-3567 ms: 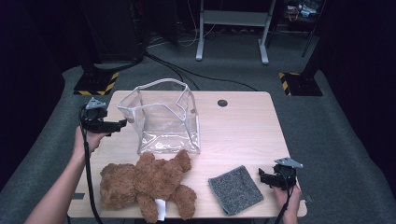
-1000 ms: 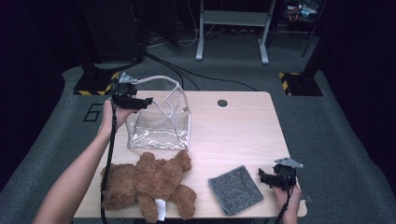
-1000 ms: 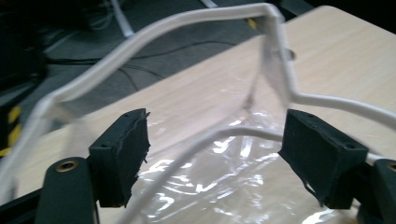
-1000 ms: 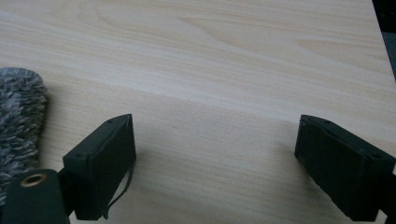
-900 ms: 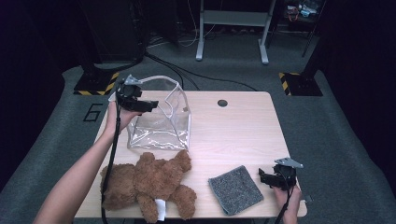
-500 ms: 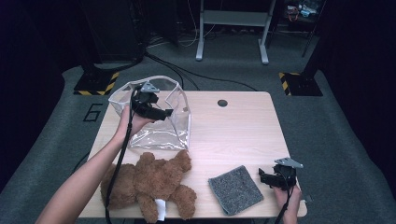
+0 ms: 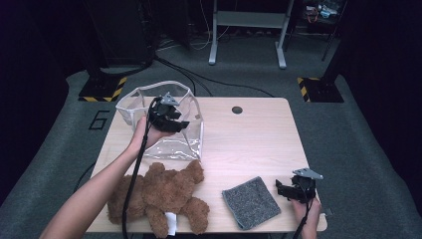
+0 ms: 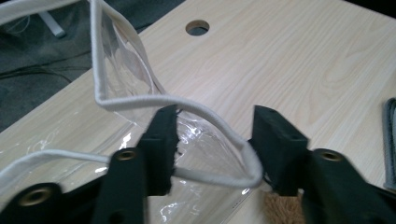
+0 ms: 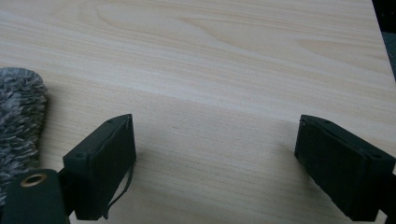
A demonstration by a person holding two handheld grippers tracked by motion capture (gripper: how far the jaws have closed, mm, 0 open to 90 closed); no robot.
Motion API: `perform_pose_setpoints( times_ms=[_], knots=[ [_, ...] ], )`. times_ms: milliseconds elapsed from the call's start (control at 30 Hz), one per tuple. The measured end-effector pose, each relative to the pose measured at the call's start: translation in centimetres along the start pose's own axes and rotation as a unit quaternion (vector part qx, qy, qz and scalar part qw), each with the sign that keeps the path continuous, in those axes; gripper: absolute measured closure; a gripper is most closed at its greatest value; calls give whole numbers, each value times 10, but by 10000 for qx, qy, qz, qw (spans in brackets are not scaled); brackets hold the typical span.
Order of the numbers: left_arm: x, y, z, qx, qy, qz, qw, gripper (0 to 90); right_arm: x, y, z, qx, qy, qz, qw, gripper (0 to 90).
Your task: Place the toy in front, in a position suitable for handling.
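A clear plastic bag [image 7: 166, 144] with a white rim [image 8: 135, 103] stands open at the table's back left. My left gripper [image 7: 180, 119] is at the bag's top edge. Its jaws have just been closing, and a fold of the rim lies between them in the left gripper view [image 8: 217, 128]. The fold's corner sits against one pad, with a gap still at the other. A brown teddy bear [image 7: 159, 191] lies at the front left. Beside a grey cloth [image 7: 250, 201], my right gripper [image 7: 283, 189] rests open and empty over bare wood [image 9: 215, 154].
The wooden table [image 7: 249, 139] has a round cable hole [image 7: 237, 109] near its back edge. Grey carpet, cables and a metal stand's legs [image 7: 246, 47] lie beyond the table. The grey cloth's edge [image 9: 18, 112] is just left of my right gripper.
My left gripper has moved right along the bag's rim and lower, and its jaws have narrowed around the rim. The bag has shifted and deformed slightly. The right gripper has stayed put.
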State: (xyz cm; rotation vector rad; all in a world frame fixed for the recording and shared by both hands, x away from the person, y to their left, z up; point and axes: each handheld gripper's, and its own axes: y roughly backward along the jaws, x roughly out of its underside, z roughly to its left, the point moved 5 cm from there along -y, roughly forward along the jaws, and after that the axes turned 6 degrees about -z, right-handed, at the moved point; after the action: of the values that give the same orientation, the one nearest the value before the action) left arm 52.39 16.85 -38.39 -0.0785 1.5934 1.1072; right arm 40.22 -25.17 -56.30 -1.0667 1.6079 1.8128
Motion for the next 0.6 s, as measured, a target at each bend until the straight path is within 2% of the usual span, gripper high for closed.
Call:
perform_pose_setpoints(
  times_ms=[33, 100, 167, 200, 267, 333, 367, 600],
  knots=[
    [1, -2, -1, -32, -9, 51, 10000, 656, 0, 0, 0, 0, 0, 0, 10000, 118],
    [4, -5, 0, -184, -184, 141, 9996, 739, 0, 0, 0, 0, -1, 0, 10000, 118],
    [5, -7, 2, -264, -166, 166, 9994, 779, 0, 0, 0, -1, -1, 0, 10000, 118],
    [6, -10, 6, -404, -149, 193, 9989, 790, 0, 0, 0, 0, -1, 0, 10000, 118],
    [7, -10, 10, -445, -103, 228, 9987, 791, 0, 0, 0, 0, 1, 1, 10000, 118],
    [8, -12, 19, -565, -38, 181, 9982, 790, 0, 0, 0, 0, -1, 0, 10000, 118],
    [8, -12, 21, -588, 51, 170, 9981, 790, 0, 0, 0, 1, -1, 0, 10000, 118],
    [9, -13, 34, -745, 90, 204, 9970, 790, 0, 0, 0, 0, -1, 1, 10000, 118]
  ],
)
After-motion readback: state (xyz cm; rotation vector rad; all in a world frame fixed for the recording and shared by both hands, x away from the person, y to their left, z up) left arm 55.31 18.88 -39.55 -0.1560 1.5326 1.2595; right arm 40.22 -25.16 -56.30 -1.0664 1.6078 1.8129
